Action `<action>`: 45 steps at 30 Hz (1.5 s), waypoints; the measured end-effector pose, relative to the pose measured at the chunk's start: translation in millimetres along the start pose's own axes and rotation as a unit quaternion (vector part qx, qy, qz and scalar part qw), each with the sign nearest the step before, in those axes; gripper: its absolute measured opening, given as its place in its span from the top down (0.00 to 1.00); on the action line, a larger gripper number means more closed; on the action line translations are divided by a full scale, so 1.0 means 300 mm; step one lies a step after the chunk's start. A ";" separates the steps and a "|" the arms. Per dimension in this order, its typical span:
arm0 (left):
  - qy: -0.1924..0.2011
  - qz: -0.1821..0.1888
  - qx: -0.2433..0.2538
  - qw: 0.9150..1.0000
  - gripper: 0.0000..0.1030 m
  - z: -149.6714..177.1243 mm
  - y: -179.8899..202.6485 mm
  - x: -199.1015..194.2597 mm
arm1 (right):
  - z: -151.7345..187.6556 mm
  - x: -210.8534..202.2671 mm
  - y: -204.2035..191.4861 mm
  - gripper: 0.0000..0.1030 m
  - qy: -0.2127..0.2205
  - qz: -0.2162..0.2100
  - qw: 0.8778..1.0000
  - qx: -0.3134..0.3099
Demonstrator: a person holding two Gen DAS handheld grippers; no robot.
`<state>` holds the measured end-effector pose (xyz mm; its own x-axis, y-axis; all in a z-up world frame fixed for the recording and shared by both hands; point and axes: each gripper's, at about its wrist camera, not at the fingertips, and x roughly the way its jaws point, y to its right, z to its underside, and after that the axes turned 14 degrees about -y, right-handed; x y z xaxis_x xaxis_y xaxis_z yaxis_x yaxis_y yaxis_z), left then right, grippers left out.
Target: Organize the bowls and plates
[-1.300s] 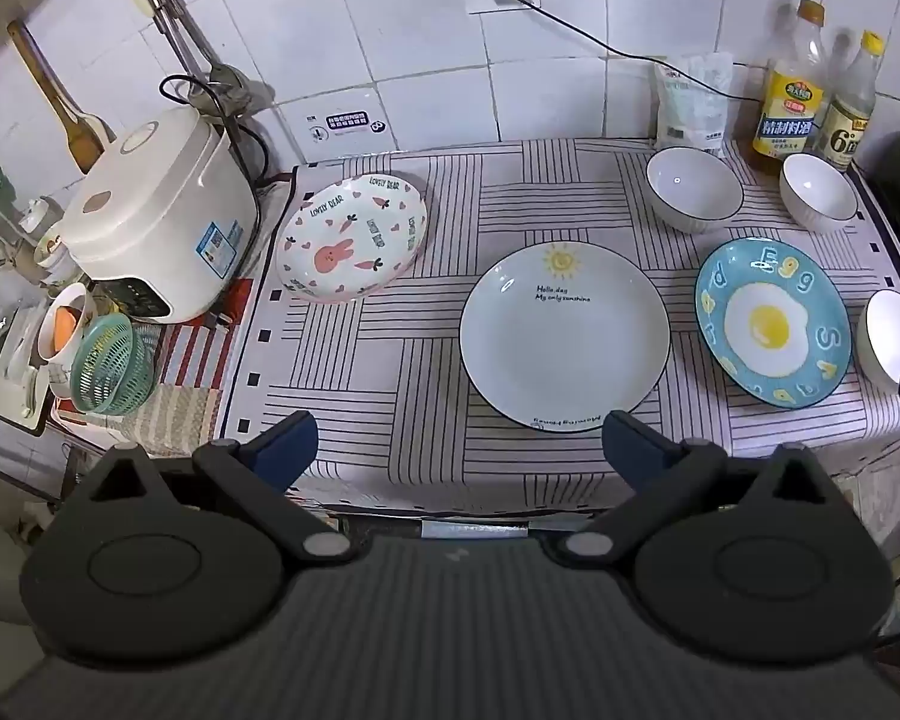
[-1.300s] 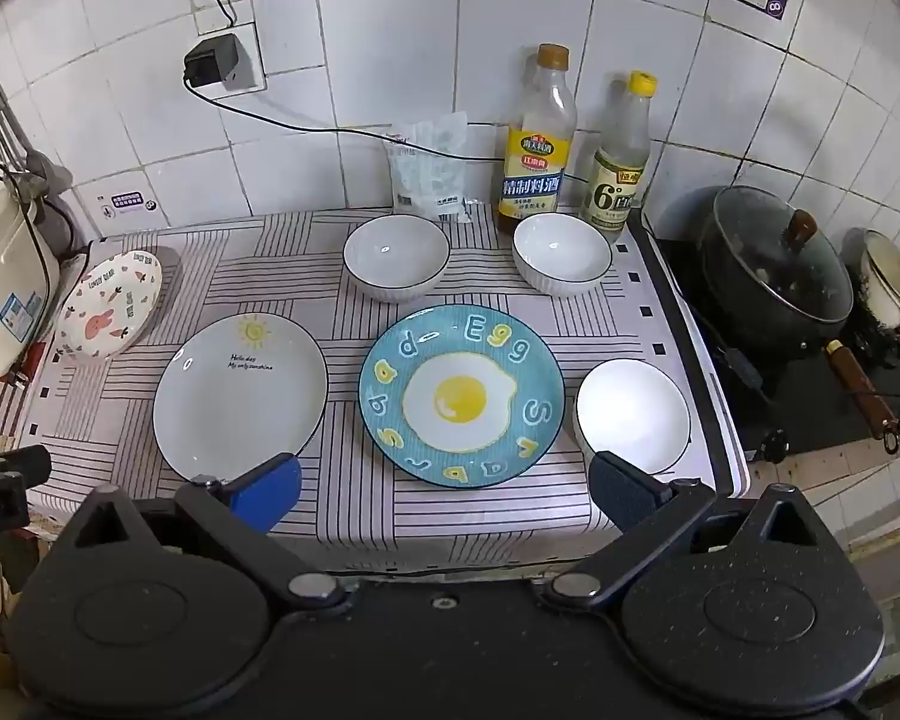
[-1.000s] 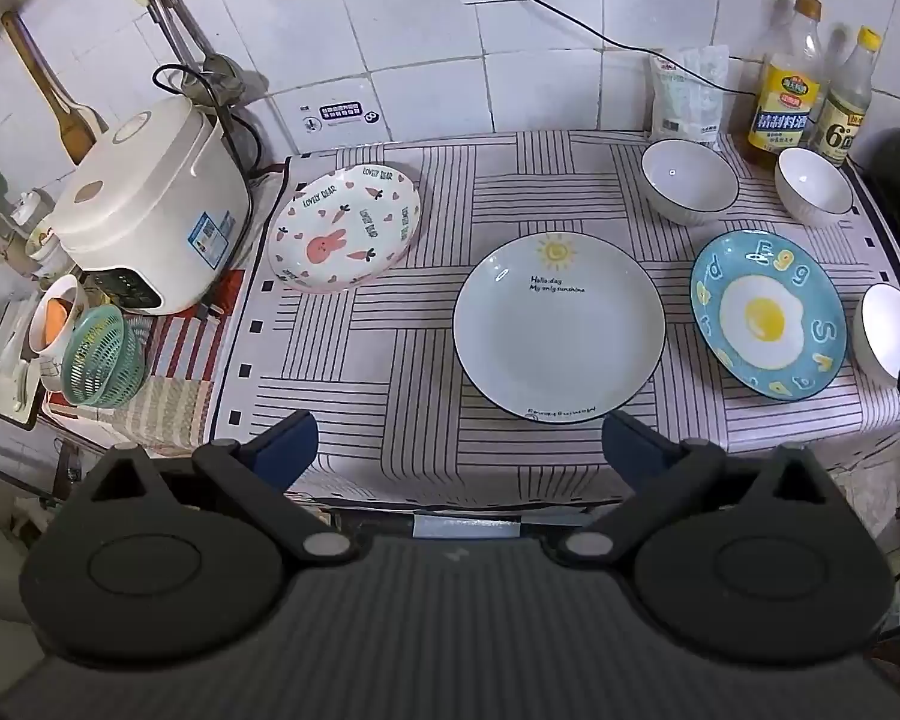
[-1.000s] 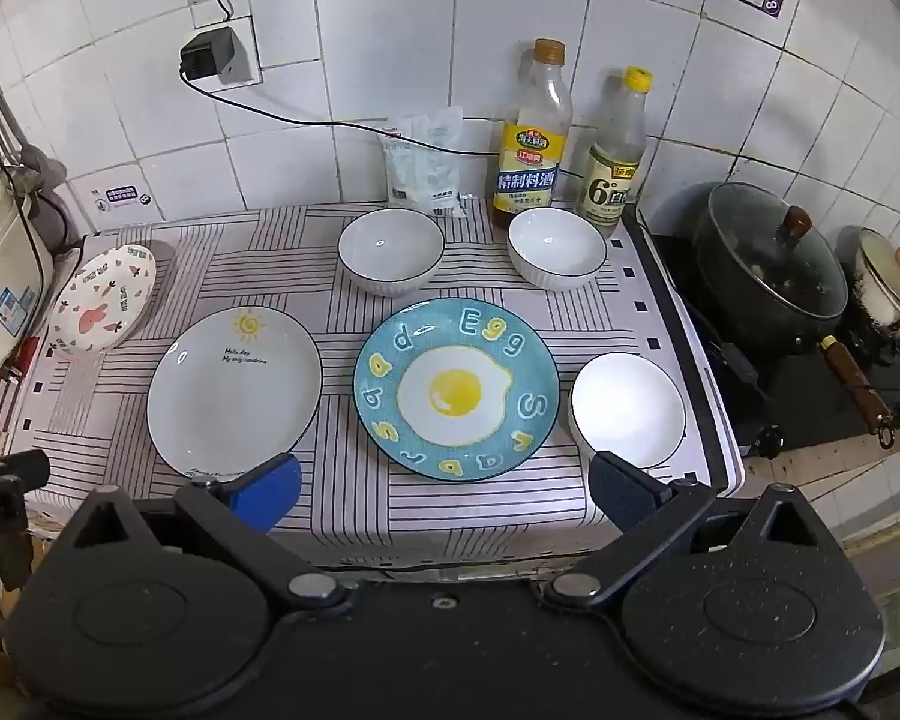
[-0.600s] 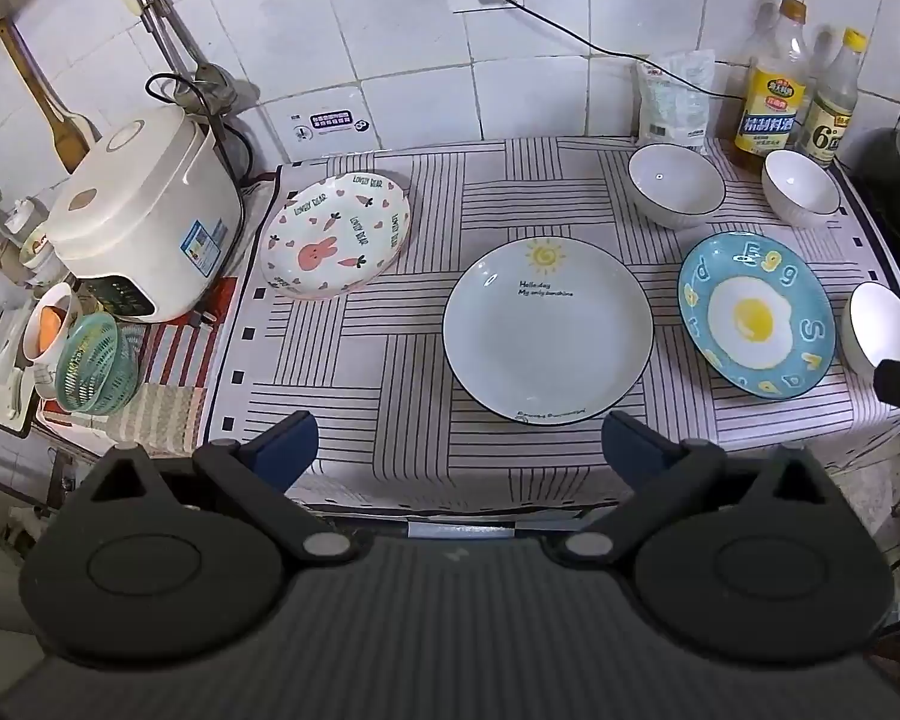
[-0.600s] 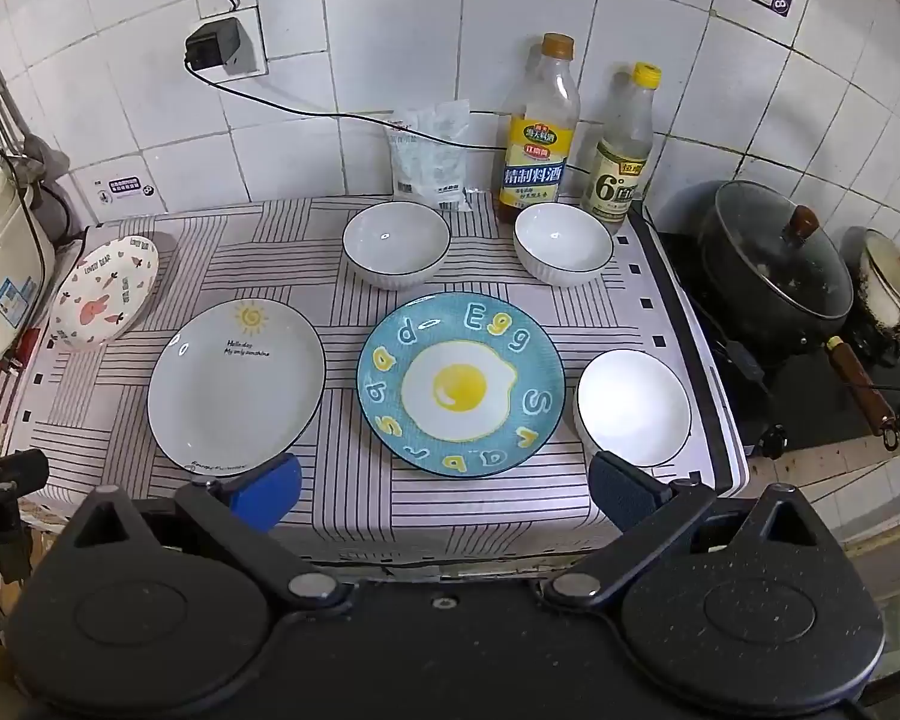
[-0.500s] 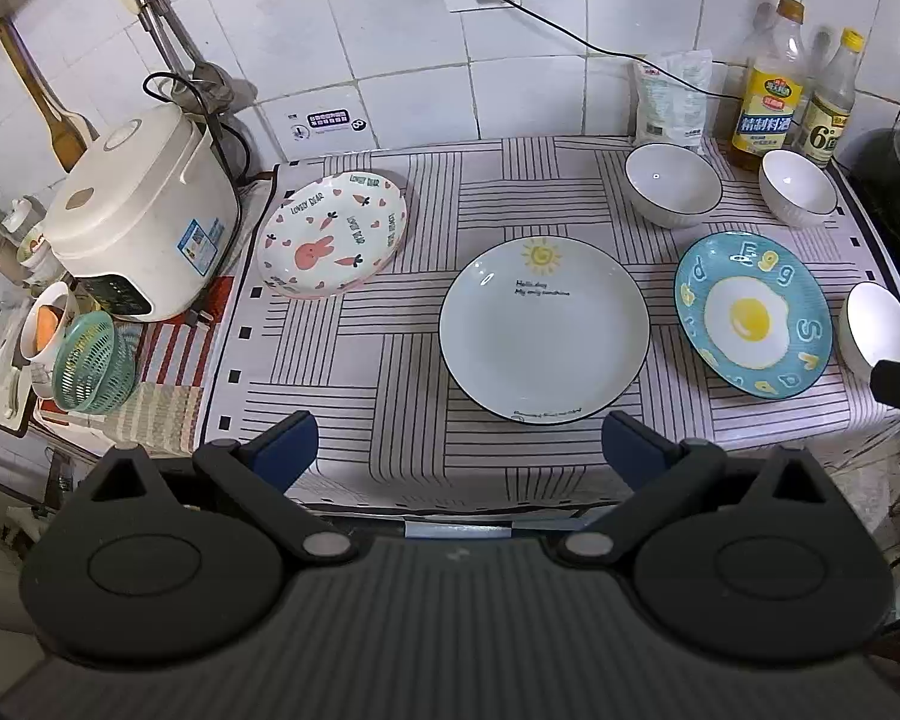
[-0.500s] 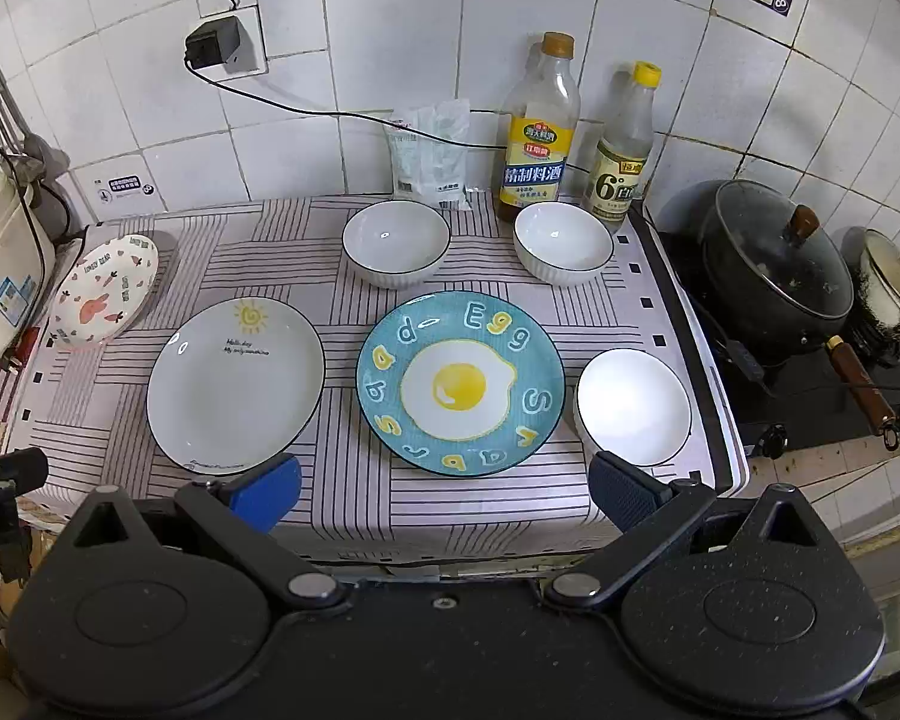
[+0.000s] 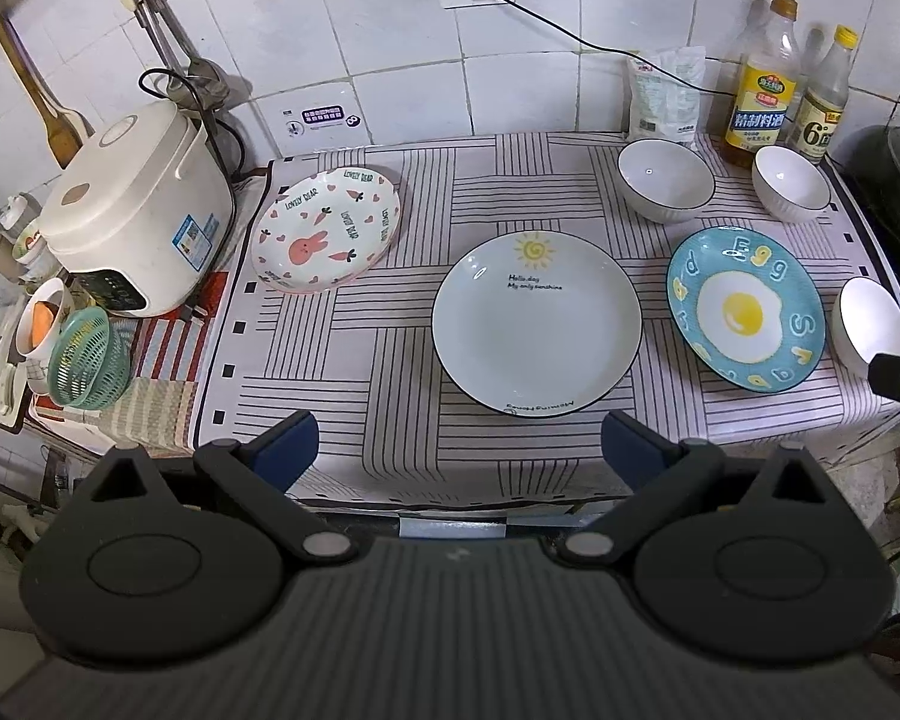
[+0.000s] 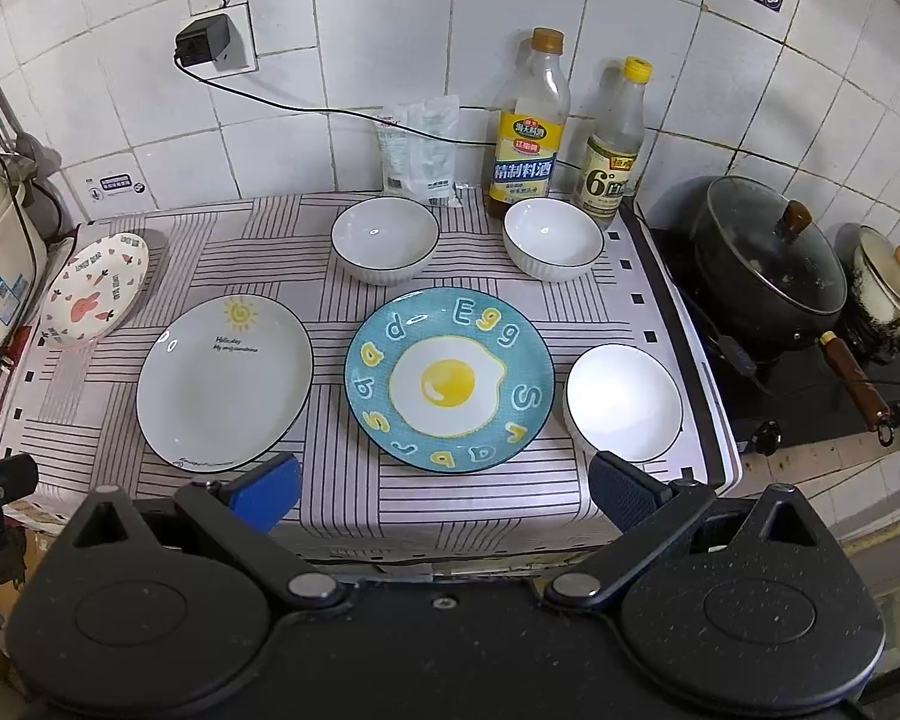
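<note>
Striped white cloth [image 9: 354,360] covers the counter, all dishes sit on it, none stacked. Three plates in a row: rabbit plate [image 9: 327,228] far left beside the rice cooker [image 9: 132,222] and tilted up on its far edge, white sun plate [image 9: 537,324] in the middle, blue egg plate [image 10: 449,379] to its right. Three white bowls: one [image 10: 624,401] at the near right just beside the egg plate, two at the far side – left far bowl [image 10: 385,239] and right far bowl [image 10: 553,239] – in front of the two bottles [image 10: 528,132] and a packet [image 10: 417,150] by the tiled wall. Black lidded pot [image 10: 768,264] on the stove further right.

Left gripper [image 9: 459,450] hangs off the near edge of the cloth, fingers spread wide, nothing between them, roughly in line with the sun plate. Right gripper [image 10: 444,489] likewise – fingers wide apart, empty, near the front edge below the egg plate.
</note>
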<state>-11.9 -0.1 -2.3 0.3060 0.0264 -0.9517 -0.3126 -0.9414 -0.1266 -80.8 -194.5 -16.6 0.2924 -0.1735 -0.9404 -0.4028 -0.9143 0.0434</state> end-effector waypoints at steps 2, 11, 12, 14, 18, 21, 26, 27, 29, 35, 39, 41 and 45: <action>0.001 0.001 0.000 1.000 0.01 0.002 0.001 -0.001 | 0.001 -0.002 0.004 0.00 0.001 0.001 1.000 0.001; 0.000 0.004 -0.003 1.000 0.01 0.014 -0.004 0.002 | 0.009 0.003 -0.001 0.00 0.000 0.005 1.000 -0.001; 0.001 0.005 -0.002 1.000 0.01 0.014 -0.005 0.001 | 0.008 0.003 -0.003 0.00 0.000 0.006 1.000 -0.001; 0.000 0.005 -0.003 1.000 0.01 0.014 -0.008 0.002 | 0.008 0.001 0.000 0.00 0.001 0.007 1.000 -0.002; 0.001 0.006 -0.004 1.000 0.01 0.016 -0.010 0.003 | 0.010 -0.001 -0.002 0.00 0.004 0.010 1.000 -0.002; -0.001 0.010 -0.002 1.000 0.01 0.018 -0.009 0.004 | 0.013 0.002 0.003 0.00 0.002 0.011 1.000 -0.003; 0.002 0.023 -0.004 1.000 0.01 0.008 -0.019 0.000 | 0.016 -0.006 0.018 0.00 0.017 0.001 1.000 -0.012; 0.007 0.026 -0.007 1.000 0.01 0.008 -0.032 -0.002 | 0.019 -0.013 0.019 0.00 0.029 -0.007 0.999 -0.019; 0.020 0.030 -0.015 0.999 0.01 0.004 -0.054 -0.006 | 0.025 -0.031 0.022 0.00 0.053 -0.021 0.998 -0.034; 0.051 0.045 -0.039 0.997 0.01 -0.015 -0.134 -0.002 | 0.022 -0.078 0.005 0.00 0.127 -0.051 0.988 -0.071; 0.072 0.053 -0.048 0.995 0.01 -0.024 -0.187 0.034 | 0.021 -0.095 -0.003 0.00 0.199 -0.078 0.970 -0.115; 0.078 0.049 -0.046 0.995 0.01 -0.033 -0.207 0.069 | 0.015 -0.087 -0.005 0.00 0.246 -0.089 0.954 -0.148; 0.068 0.039 -0.041 0.996 0.02 -0.080 -0.235 0.180 | -0.007 -0.041 -0.017 0.00 0.325 -0.124 0.920 -0.180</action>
<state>48.3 59.6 -38.0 0.4041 -0.0882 -0.9105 -0.2669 -0.9634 -0.0251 -80.5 -188.3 -4.4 0.8407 -0.0193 -0.5411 0.0249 -0.9969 0.0742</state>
